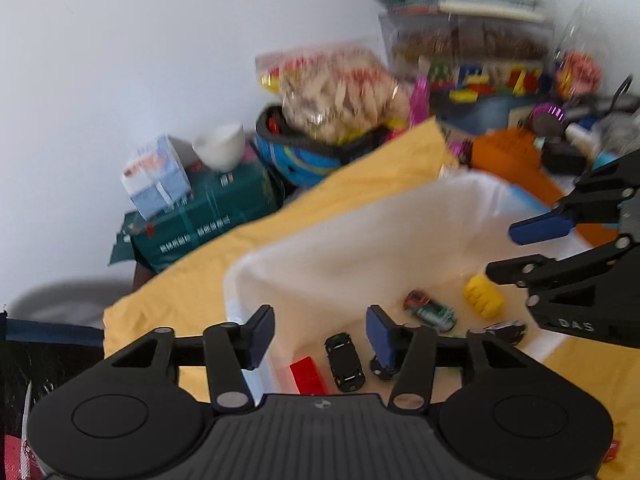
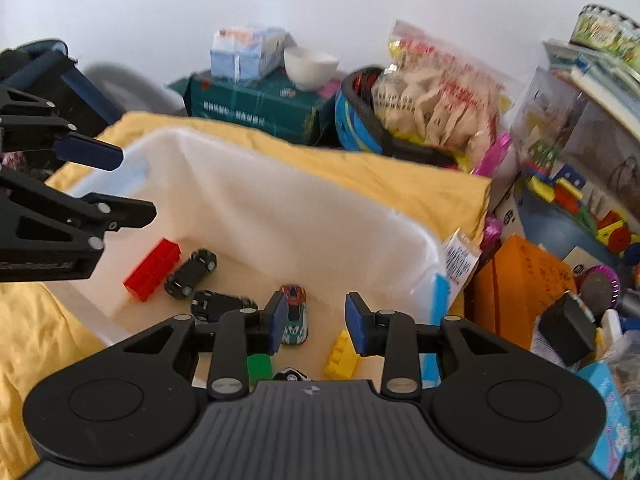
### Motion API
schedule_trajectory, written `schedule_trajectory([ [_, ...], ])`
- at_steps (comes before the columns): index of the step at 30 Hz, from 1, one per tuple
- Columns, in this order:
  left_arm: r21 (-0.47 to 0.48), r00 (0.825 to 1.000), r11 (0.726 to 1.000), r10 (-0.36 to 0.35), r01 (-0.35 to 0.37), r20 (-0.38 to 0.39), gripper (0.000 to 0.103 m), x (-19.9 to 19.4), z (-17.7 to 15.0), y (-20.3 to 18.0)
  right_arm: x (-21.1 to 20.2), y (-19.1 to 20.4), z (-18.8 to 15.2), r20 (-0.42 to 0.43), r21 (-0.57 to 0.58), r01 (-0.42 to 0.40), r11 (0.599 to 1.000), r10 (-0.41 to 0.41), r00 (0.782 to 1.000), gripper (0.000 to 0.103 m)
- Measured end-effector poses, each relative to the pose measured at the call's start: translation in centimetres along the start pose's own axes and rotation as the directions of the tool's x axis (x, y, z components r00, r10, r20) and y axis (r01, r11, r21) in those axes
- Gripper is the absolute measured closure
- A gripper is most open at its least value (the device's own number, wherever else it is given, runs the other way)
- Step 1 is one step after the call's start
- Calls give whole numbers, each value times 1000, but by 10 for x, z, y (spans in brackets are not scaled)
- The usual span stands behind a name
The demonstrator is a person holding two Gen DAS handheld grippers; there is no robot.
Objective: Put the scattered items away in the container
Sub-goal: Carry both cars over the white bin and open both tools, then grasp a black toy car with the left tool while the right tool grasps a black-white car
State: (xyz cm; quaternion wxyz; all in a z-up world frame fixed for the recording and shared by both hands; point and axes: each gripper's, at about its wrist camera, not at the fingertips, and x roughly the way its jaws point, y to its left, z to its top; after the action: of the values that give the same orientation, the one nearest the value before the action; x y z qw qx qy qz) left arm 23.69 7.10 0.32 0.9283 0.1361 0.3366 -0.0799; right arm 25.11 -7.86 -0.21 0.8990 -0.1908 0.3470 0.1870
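A translucent white container sits on a yellow cloth. Inside lie a red brick, black toy cars, a green and red toy car, a yellow brick and a green brick. My left gripper is open and empty above the container's left side. My right gripper is open and empty above its right side.
Behind the cloth stand a green box with a tissue pack and a white bowl, a blue basket with a snack bag, and an orange box. Shelves of toys fill the right.
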Motion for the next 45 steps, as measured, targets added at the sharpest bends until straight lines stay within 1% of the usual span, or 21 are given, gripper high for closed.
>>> schedule_trajectory([
  [1,-9,1000,1000,-4,5,17,43,-11,-2,0,-10,0,-1,21,4,0,1000,0,1000,66],
  [3,-24,999,999,-26,27,42,41,-30,-10,0,-27,-1,-6,55,8,0,1000,-1,998,59],
  [7,-35,997,997,-69,71,36,39,-62,-43,-10,-60,-1,-30,78,15,-13,1000,11,997,57],
  [12,-25,991,993,-116,114,-71,39,-68,-96,-32,-82,8,-67,49,1,-41,999,41,998,54],
  [15,-50,974,985,-173,167,-144,39,-63,-127,-45,-85,17,-98,33,4,-86,996,86,996,54],
  [17,-75,960,978,-208,197,-187,39,-59,-143,-54,-80,22,-117,-16,22,-103,994,104,994,54],
  [19,-130,937,959,-274,250,-217,39,-54,-155,-61,-75,25,-133,-65,50,-112,992,115,991,54],
  [21,-246,899,917,-371,315,-233,39,-43,-160,-59,-72,28,-147,-101,71,-112,991,119,988,54],
  [22,-317,881,886,-416,338,-226,39,-36,-163,-58,-71,28,-152,-112,81,-112,990,121,986,54],
  [23,-365,873,868,-434,337,-224,40,-30,-165,-57,-72,28,-155,-117,87,-110,990,120,986,54],
  [25,-425,870,848,-439,318,-225,42,-15,-164,-55,-74,28,-158,-118,92,-103,990,113,987,54],
  [27,-471,867,828,-446,304,-223,48,-1,-162,-56,-77,29,-160,-115,92,-93,991,104,988,54],
  [29,-506,859,805,-465,308,-217,51,11,-160,-59,-78,28,-163,-113,94,-88,992,98,989,54],
  [31,-529,854,798,-465,290,-232,67,23,-159,-60,-79,28,-165,-111,95,-86,992,96,989,54],
  [32,-532,855,798,-462,284,-236,75,27,-159,-60,-78,28,-165,-109,94,-86,992,96,989,54],
  [33,-521,862,805,-453,284,-230,80,27,-158,-60,-77,28,-165,-108,92,-85,992,95,990,54],
  [34,-496,869,822,-437,281,-231,82,24,-157,-61,-76,27,-164,-107,90,-84,992,94,990,54],
  [37,-345,890,897,-375,277,-259,84,10,-149,-71,-66,25,-161,-107,100,-98,990,109,988,54],
  [40,-199,912,947,-301,252,-277,84,-8,-145,-75,-54,17,-157,-108,166,-146,975,165,980,54],
  [43,-60,938,978,-206,197,-277,88,-25,-149,-71,-42,11,-154,-112,231,-181,956,211,971,54],
  [45,-28,943,983,-182,181,-280,88,-33,-153,-65,-32,7,-154,-127,284,-187,940,230,965,54],
])
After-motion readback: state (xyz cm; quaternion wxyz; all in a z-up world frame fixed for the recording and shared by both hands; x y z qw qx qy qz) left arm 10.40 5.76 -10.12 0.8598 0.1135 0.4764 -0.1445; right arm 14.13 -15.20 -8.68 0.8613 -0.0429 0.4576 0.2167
